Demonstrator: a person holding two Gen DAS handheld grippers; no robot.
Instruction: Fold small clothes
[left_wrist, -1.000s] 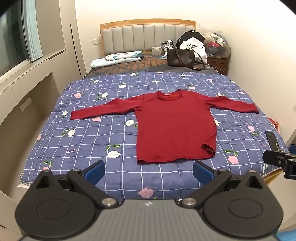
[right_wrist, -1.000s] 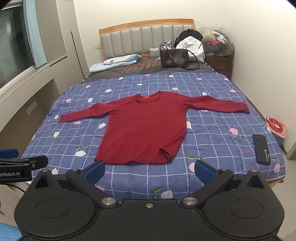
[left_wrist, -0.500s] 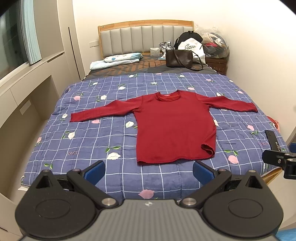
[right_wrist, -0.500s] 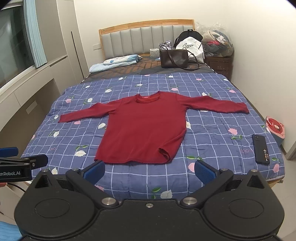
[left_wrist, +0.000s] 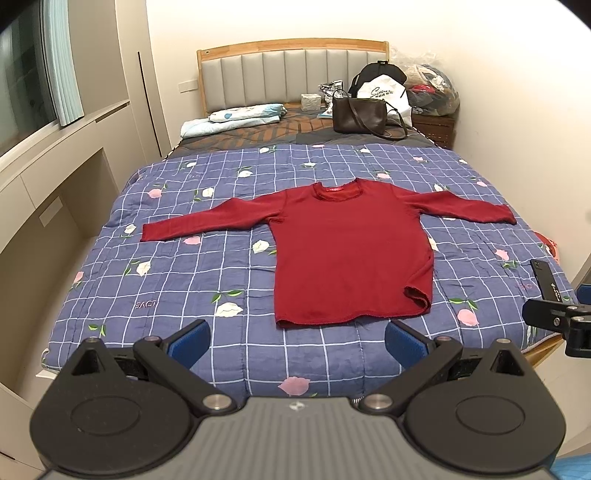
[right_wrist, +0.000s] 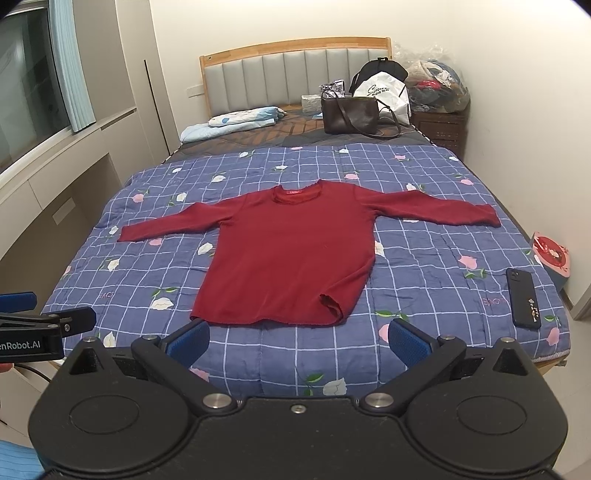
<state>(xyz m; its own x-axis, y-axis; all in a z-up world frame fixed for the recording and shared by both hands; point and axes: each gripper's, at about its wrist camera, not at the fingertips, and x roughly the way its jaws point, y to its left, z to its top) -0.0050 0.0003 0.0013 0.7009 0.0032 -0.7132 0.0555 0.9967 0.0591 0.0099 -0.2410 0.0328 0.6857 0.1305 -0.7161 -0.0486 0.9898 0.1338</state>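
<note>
We read "enRobot.AI" in white on the black body of the left gripper (right_wrist: 44, 325), at the left edge of the right wrist view; its beginning is cut off. The quilt (left_wrist: 207, 280) carries mirrored pink lettering near its foot, seemingly "LOVE". The white bag (right_wrist: 382, 90) at the headboard bears dark script too small to read.

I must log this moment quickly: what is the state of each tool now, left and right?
Left tool: open, holding nothing, short of the red shirt.
Right tool: open, holding nothing.
</note>
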